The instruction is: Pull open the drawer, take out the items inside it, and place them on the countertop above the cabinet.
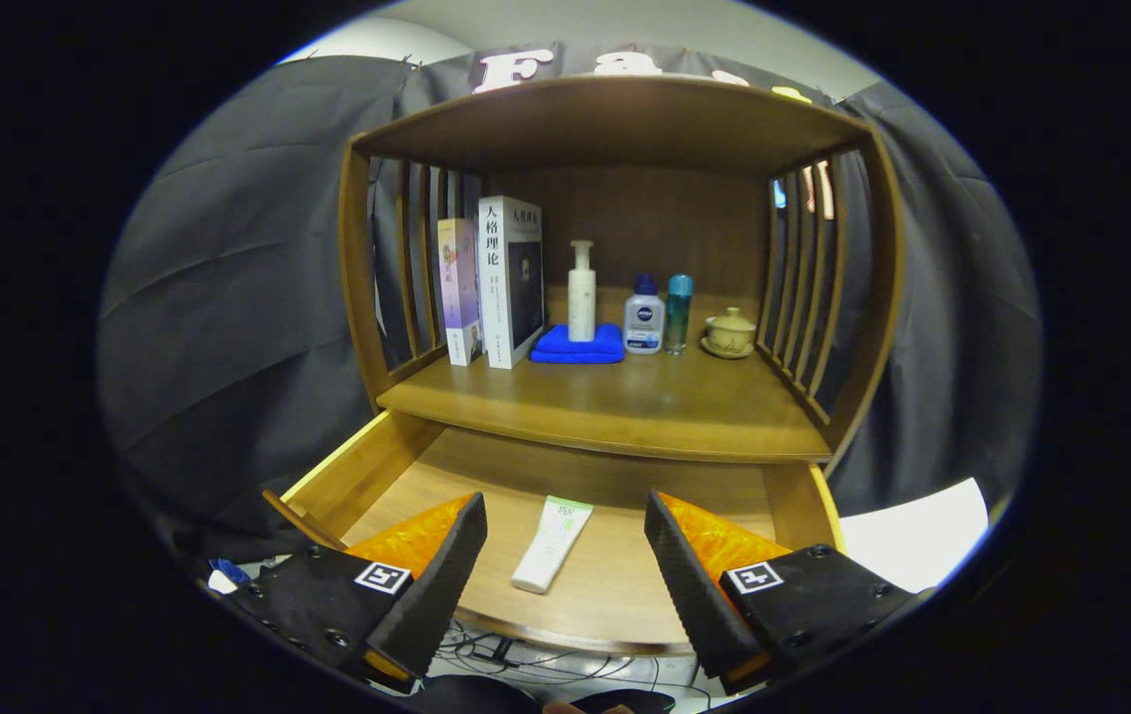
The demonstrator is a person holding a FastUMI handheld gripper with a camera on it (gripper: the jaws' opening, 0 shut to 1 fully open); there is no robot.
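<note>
The wooden drawer (367, 476) under the cabinet stands pulled out. A white tube with a green end (552, 543) lies flat on its floor, lengthwise, about in the middle. My gripper (565, 516) hovers above the drawer's front part with its fingers wide apart, and the tube shows in the gap between them, lower down and untouched. The countertop (625, 402) lies just beyond the drawer, under the cabinet's roof.
At the back of the countertop stand two books (496, 283), a white pump bottle (581, 293) on a folded blue cloth (577, 345), a small white bottle (643, 317), a teal bottle (679, 312) and a lidded cup (729, 332). Slatted side walls bound the shelf. Cables lie below the drawer's front.
</note>
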